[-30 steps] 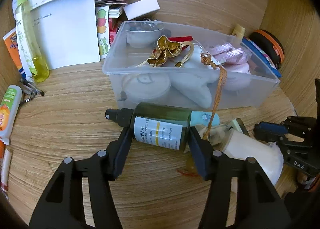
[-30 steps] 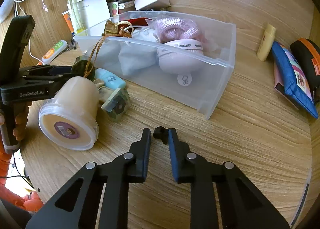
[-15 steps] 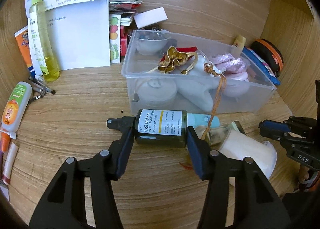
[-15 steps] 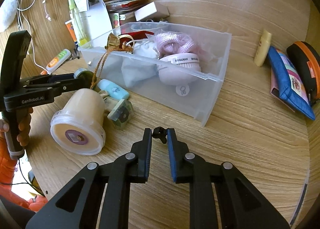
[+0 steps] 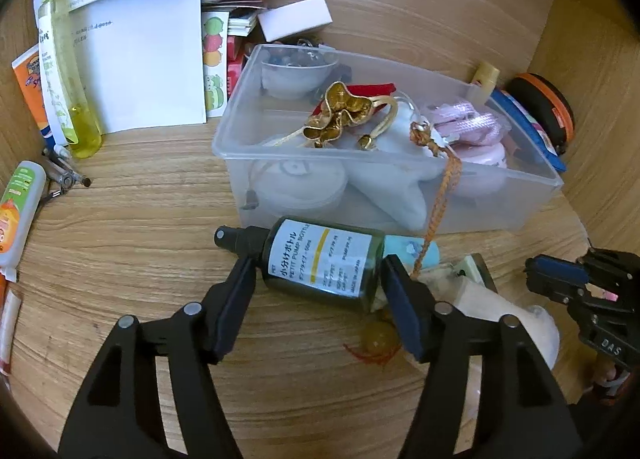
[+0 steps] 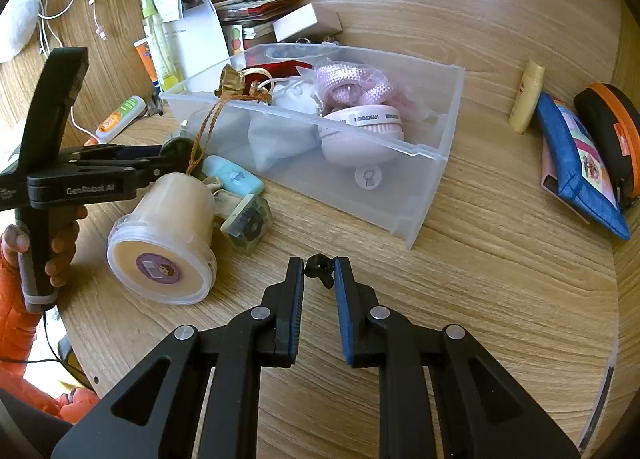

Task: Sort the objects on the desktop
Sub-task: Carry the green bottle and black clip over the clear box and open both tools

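Observation:
My left gripper (image 5: 318, 265) is shut on a dark green pump bottle (image 5: 320, 261) with a white label and black spray cap. It holds the bottle sideways, lifted just in front of the clear plastic bin (image 5: 256, 163). The bin (image 6: 420, 195) holds a gold ornament (image 5: 340, 115), a white bowl, pink ribbon and white pouches. An orange braided cord (image 5: 440, 203) hangs over its front wall. My right gripper (image 6: 319, 269) is nearly shut on a small black clip (image 6: 320, 267) above the desk, right of the left gripper (image 6: 168, 163).
A cream lidded tub (image 6: 164, 243), a light blue case (image 6: 232, 177) and a green block (image 6: 248, 223) lie in front of the bin. A yellow bead (image 5: 378, 337) lies under the bottle. Papers, a yellow-green spray bottle (image 5: 66, 71) and tubes crowd the back left. Blue and orange pouches (image 6: 580, 163) lie right.
My left gripper has closed on the green bottle and lifted it off the desk, tilting it slightly. The right gripper has drawn back and up a little, still holding the clip.

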A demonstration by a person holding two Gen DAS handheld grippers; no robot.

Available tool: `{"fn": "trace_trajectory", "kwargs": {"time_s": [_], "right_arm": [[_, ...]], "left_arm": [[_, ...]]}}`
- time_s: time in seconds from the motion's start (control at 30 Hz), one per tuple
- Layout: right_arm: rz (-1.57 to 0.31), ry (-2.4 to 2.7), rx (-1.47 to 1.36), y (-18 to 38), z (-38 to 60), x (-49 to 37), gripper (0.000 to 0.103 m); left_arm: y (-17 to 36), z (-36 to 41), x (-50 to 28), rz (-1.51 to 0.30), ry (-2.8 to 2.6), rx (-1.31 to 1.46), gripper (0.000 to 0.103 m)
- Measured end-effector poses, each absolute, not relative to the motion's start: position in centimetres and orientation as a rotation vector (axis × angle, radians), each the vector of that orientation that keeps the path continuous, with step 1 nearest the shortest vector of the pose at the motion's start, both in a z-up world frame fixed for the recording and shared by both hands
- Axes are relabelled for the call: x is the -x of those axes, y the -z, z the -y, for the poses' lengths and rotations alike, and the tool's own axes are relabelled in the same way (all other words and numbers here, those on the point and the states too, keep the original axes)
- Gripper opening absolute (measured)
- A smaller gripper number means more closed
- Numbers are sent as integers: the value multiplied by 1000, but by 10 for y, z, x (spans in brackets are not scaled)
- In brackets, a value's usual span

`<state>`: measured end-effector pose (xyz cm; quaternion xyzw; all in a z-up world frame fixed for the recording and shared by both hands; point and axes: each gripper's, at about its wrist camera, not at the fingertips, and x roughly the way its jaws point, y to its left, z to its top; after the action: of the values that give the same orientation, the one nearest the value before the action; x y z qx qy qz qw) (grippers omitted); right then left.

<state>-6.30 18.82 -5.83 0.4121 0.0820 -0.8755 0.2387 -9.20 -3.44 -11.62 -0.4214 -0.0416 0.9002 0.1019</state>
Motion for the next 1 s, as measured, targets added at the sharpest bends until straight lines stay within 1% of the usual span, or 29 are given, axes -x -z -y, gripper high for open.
{"fn": "trace_trajectory", "kwargs": {"time_s": [0.1,0.2,0.27,0.6,1.0], "right_arm": [[-227,2396,-1126,59,-188,62,14],[-218,2397,-1124,59,-188,63,14],[-207,2401,-1116,57,-189,64,14],[-172,2412,-1054,42,-189,70,14],[-159,2470,-932,12,-193,72,14]], "left_arm": [[116,37,92,139,-2667,1223,64],[112,34,85,101,-2695,1176,57],[108,33,82,73,-2724,1154,57],[88,40,65,100,-2770,1074,57],[46,39,45,103,-2800,904,57]]}}
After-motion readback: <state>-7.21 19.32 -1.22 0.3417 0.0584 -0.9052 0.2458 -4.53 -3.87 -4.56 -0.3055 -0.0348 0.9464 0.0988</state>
